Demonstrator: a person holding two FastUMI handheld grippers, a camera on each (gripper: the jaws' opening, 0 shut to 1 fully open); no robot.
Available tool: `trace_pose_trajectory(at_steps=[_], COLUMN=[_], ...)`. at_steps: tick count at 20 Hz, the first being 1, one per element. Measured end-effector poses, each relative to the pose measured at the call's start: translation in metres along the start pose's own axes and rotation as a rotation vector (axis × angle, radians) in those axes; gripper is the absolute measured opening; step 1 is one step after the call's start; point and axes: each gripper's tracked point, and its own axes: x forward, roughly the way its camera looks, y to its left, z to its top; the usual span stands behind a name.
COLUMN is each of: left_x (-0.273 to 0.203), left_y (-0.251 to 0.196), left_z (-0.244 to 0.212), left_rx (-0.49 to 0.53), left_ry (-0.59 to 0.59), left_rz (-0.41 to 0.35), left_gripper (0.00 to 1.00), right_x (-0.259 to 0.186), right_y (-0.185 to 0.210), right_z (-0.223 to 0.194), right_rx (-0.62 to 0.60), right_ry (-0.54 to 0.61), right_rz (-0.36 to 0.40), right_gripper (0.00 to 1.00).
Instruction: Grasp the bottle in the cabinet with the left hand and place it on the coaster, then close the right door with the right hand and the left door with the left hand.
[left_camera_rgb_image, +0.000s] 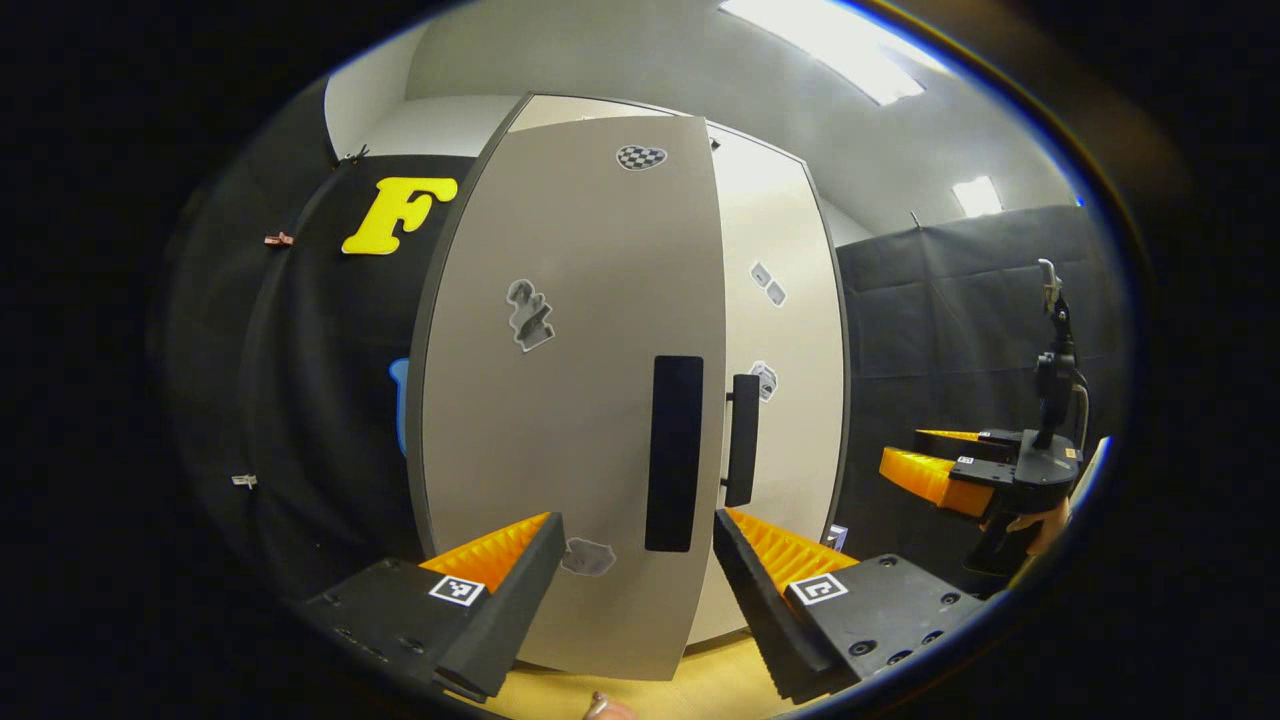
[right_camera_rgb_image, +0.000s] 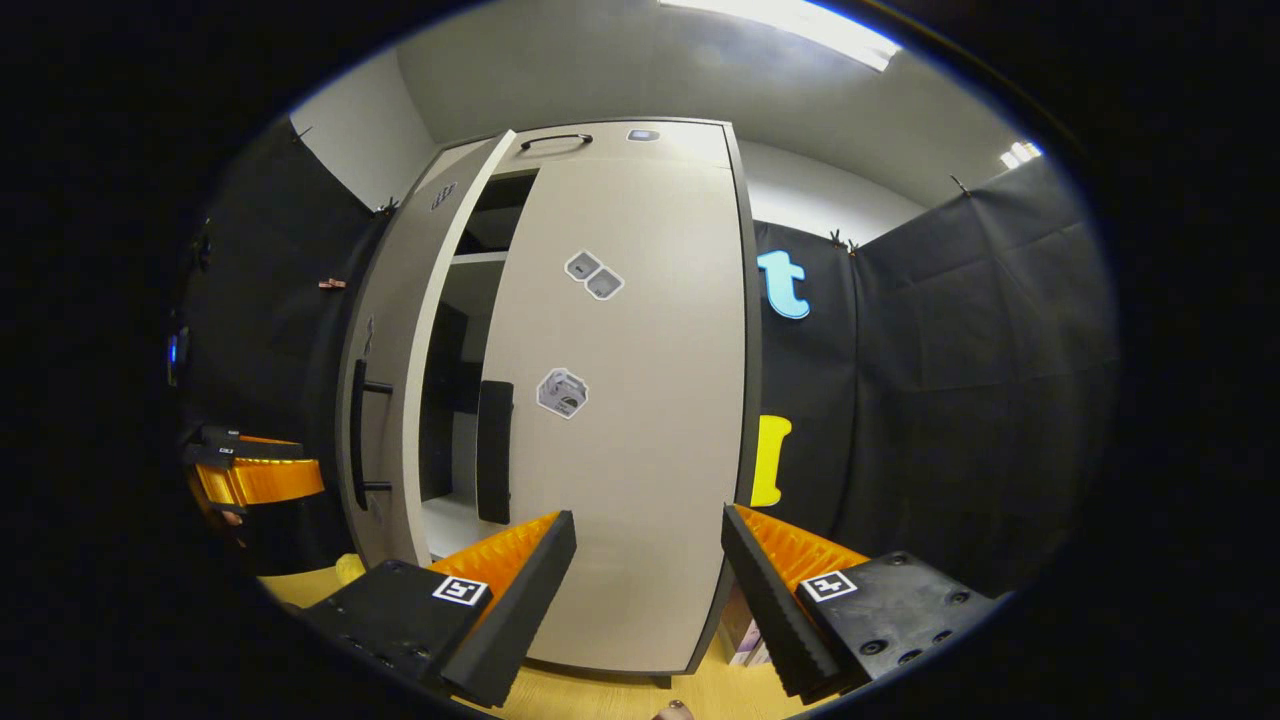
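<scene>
In the left gripper view, the left door (left_camera_rgb_image: 570, 400) is seen partly swung in, its free edge standing proud of the right door (left_camera_rgb_image: 785, 330), which looks shut or close to it. The left gripper (left_camera_rgb_image: 635, 585) is held just before the left door with jaws spread and nothing between them. Farther right, the right gripper (left_camera_rgb_image: 935, 470) is seen held in a hand (left_camera_rgb_image: 1040, 525).

In the right gripper view, the left gripper (right_camera_rgb_image: 255, 478) sits beside the left door (right_camera_rgb_image: 395, 370), a gap is left into the cabinet (right_camera_rgb_image: 470, 300), and the right gripper (right_camera_rgb_image: 645, 590) faces the right door (right_camera_rgb_image: 630, 400), jaws spread and empty.

The bottle cannot be made out, so its place, its long axis and its heading cannot be told; the coaster is likewise not picked out.

A risk is judged: a fingertip pushed near the left door's free edge or handle (left_camera_rgb_image: 673, 452) could snag or slip, and the door could be left ajar.
</scene>
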Motion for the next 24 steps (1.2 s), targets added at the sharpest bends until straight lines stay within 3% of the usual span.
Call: trace_pose_trajectory(at_steps=[12, 24], left_x=[-0.008, -0.01], left_y=[0.004, 0.004], left_z=[0.001, -0.001], left_rx=[-0.014, 0.007], left_ry=[0.001, 0.035], left_rz=[0.032, 0.047], left_gripper=[0.95, 0.95], right_x=[0.007, 0.007], right_y=[-0.008, 0.011], right_z=[-0.009, -0.009], right_rx=[0.019, 0.025], right_ry=[0.024, 0.023], right_rz=[0.008, 0.102], right_gripper=[0.97, 0.97])
